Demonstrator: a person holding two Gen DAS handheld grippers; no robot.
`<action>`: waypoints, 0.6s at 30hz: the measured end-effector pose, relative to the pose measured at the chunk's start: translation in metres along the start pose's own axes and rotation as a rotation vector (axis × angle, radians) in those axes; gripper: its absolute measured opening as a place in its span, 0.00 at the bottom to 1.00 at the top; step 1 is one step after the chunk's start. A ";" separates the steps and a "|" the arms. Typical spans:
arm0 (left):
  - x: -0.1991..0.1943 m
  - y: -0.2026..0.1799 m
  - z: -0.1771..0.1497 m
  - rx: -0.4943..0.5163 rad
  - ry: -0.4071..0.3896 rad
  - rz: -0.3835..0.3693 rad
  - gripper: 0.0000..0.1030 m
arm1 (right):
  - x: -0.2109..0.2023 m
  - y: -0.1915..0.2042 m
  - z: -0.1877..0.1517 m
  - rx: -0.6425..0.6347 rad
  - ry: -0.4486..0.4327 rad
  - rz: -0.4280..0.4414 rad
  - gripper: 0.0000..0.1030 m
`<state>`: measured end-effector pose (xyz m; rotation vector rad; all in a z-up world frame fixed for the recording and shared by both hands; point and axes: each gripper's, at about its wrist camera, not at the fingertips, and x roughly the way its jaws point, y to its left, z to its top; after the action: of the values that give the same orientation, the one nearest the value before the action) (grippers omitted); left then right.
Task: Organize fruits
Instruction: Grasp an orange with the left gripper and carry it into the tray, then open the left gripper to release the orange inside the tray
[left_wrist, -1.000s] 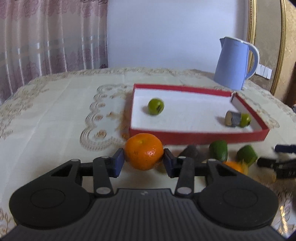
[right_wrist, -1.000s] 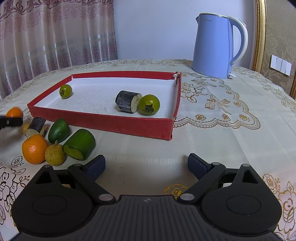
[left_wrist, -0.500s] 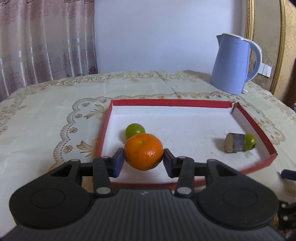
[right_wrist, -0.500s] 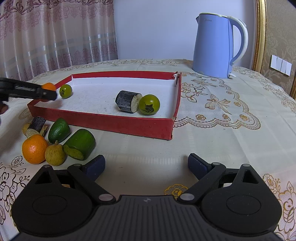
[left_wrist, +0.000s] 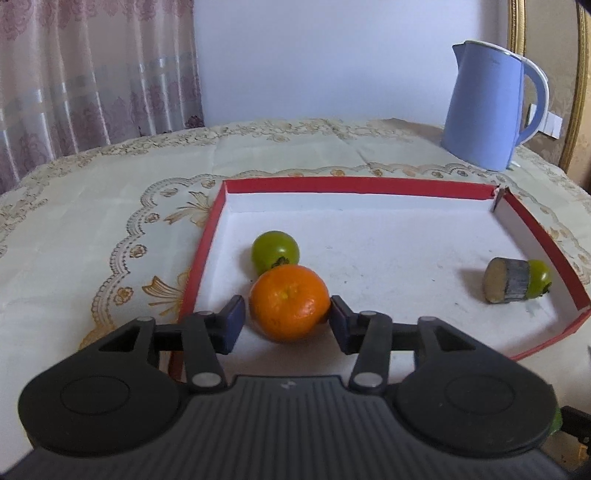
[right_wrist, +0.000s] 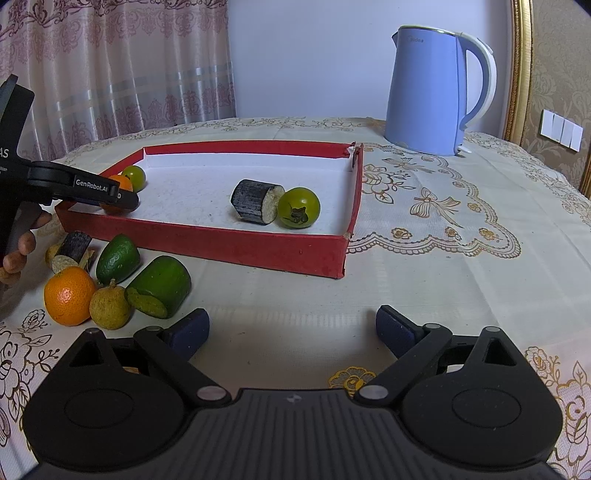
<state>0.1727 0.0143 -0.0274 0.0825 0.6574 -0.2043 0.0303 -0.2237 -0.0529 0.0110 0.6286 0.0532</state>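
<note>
An orange (left_wrist: 290, 302) rests on the white floor of the red tray (left_wrist: 354, 184), just in front of a small green fruit (left_wrist: 275, 251). My left gripper (left_wrist: 288, 314) straddles the orange with its jaws opening; a thin gap shows at the left pad (left_wrist: 232, 325). In the right wrist view the left gripper (right_wrist: 122, 197) reaches over the red tray's (right_wrist: 229, 242) left corner with the orange (right_wrist: 118, 181) behind it. My right gripper (right_wrist: 291, 328) hangs open over bare tablecloth, holding nothing.
A dark cut cylinder (right_wrist: 255, 201) and a green fruit (right_wrist: 299, 206) lie in the tray. Left of the tray's front sit a second orange (right_wrist: 68, 295), a brownish round fruit (right_wrist: 109, 308), a cut green piece (right_wrist: 160, 286) and other pieces. A blue kettle (right_wrist: 436, 96) stands behind.
The left gripper carried the orange from the table in front of the tray over the wall and down onto the tray floor, and its jaws have widened. The right gripper has not moved.
</note>
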 end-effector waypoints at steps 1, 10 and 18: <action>-0.001 0.000 -0.001 0.004 -0.005 0.006 0.50 | 0.000 0.000 0.000 0.000 0.000 0.000 0.95; -0.042 0.010 -0.020 -0.055 -0.106 -0.055 0.88 | 0.000 0.001 -0.001 -0.004 0.002 -0.001 0.97; -0.101 0.024 -0.057 -0.092 -0.246 -0.003 1.00 | 0.000 0.001 -0.002 -0.006 0.003 0.000 0.97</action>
<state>0.0656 0.0623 -0.0105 -0.0316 0.4214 -0.1828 0.0291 -0.2223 -0.0548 0.0055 0.6319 0.0549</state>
